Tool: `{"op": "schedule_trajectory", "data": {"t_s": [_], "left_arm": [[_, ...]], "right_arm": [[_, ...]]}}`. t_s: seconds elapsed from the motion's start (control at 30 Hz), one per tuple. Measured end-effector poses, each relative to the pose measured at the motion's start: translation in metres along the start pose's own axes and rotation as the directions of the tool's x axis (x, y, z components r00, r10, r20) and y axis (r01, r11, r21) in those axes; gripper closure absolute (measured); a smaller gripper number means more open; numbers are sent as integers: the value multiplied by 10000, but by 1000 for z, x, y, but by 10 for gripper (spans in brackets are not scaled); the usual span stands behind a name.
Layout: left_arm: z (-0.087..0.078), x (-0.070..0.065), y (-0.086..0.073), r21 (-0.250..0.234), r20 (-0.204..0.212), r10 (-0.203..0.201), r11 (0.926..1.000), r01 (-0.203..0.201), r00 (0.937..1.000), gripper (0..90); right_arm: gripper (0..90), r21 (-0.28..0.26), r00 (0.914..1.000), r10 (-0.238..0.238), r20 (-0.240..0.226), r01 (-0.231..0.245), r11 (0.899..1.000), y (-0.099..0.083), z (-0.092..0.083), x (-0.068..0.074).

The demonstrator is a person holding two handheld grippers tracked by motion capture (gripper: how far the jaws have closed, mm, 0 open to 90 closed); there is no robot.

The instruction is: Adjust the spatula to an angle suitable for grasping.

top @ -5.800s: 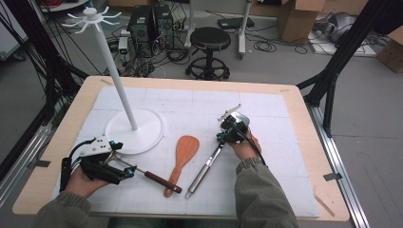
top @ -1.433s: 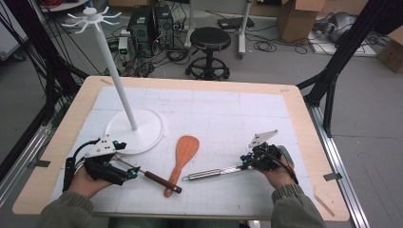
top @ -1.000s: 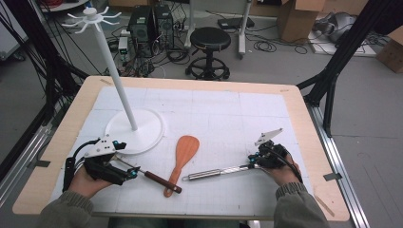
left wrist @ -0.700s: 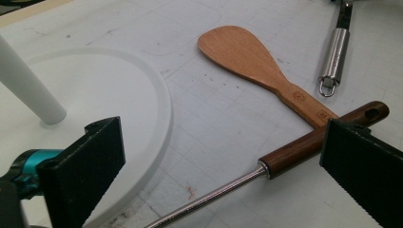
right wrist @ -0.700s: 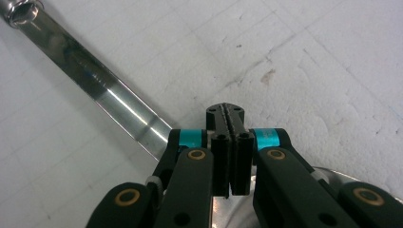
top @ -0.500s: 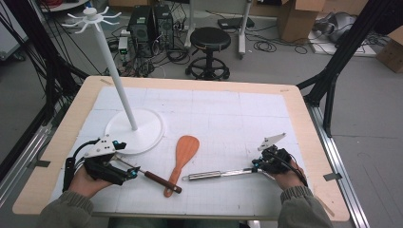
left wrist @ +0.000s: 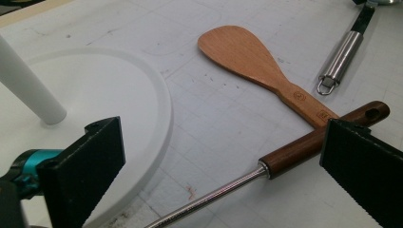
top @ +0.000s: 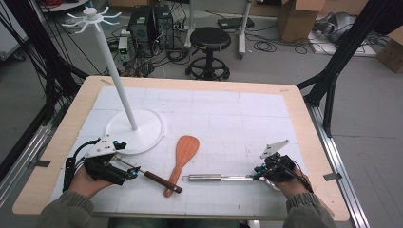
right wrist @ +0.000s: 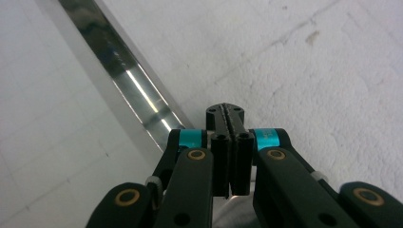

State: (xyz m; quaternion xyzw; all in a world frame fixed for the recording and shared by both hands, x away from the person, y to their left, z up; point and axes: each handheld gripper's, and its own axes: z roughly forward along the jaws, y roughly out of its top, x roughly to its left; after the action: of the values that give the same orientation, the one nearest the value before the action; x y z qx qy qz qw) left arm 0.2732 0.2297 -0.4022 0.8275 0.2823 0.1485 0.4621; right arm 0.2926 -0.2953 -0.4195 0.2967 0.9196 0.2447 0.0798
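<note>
Your right gripper, jaws pressed together, meets the steel utensil's right end near the table's front edge; the utensil lies level, handle pointing left toward the wooden spatula.

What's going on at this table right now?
A person works two hand-held grippers over a white mat. The left gripper sits with jaws wide open astride a wooden-handled utensil lying flat beside the white stand. The right gripper, jaws shut, is at the end of a steel-handled tool; whether it grips it I cannot tell. A wooden spatula lies between them, its handle under the wooden-handled utensil's end.
</note>
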Motion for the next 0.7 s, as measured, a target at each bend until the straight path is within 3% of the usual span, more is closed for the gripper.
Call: {"op": "schedule_trajectory", "data": {"t_s": [0.07,0.13,0.27,0.7], "left_arm": [[0,0,0,-28,2,-18,10000,18,10000,17],[0,0,1,-33,-5,-11,10000,11,10000,17],[1,0,1,12,-8,33,10000,-33,10000,17],[0,0,0,-30,7,3,10000,-3,10000,17]], "right_arm": [[895,-502,9999,114,-114,-120,9987,4,-4,4],[895,-955,9996,-60,-261,35,9954,10,-6,9],[894,-1490,9952,-735,-649,632,9868,27,-3,24],[894,-2301,9635,-1927,-1861,1479,9619,64,26,70]]}}
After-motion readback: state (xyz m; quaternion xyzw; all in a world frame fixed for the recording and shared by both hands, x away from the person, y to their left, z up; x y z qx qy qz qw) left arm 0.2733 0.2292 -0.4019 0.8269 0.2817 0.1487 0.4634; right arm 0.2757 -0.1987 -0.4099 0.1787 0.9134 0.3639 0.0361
